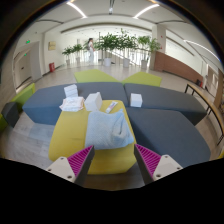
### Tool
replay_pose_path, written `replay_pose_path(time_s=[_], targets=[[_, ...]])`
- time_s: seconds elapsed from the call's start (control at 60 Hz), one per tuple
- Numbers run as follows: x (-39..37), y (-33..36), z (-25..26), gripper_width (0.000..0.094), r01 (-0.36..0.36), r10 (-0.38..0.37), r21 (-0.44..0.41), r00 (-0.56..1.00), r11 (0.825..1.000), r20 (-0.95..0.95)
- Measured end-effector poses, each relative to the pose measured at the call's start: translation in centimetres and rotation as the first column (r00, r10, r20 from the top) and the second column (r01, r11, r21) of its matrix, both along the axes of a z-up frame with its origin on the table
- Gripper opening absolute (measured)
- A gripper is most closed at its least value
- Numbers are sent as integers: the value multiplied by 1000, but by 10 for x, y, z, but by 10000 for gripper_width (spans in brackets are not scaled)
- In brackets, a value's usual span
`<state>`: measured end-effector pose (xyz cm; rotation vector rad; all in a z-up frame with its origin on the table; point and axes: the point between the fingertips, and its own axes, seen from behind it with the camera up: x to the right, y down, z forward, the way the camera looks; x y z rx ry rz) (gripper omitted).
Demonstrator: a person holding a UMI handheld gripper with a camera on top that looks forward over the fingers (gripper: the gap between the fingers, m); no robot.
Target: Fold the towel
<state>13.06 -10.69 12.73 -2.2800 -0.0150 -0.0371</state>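
Honestly, the gripper (108, 158) hangs with fingers wide apart, gripping nothing, the light blue towel (108, 128) lying just ahead on the yellow seat (72, 135). I'd go low for its near edge, catching one layer only. Can't tell where its corners are under the rumples, and the white things (92, 101) on the far side are hard to make out

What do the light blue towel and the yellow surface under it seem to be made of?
The towel looks like soft woven cloth: matte, with rumpled folds and a limp edge. The yellow surface looks like a smooth, matte padded cover, perhaps fabric or vinyl; this cannot be told. The gripper is open, short of the towel.
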Motion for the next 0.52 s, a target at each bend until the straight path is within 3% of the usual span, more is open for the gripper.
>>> replay_pose_path(time_s=[0.233,0.517], targets=[[-31,-41,33,823,-74,73,97,997,993,17],[-29,-43,20,823,-64,76,121,992,991,-97]])
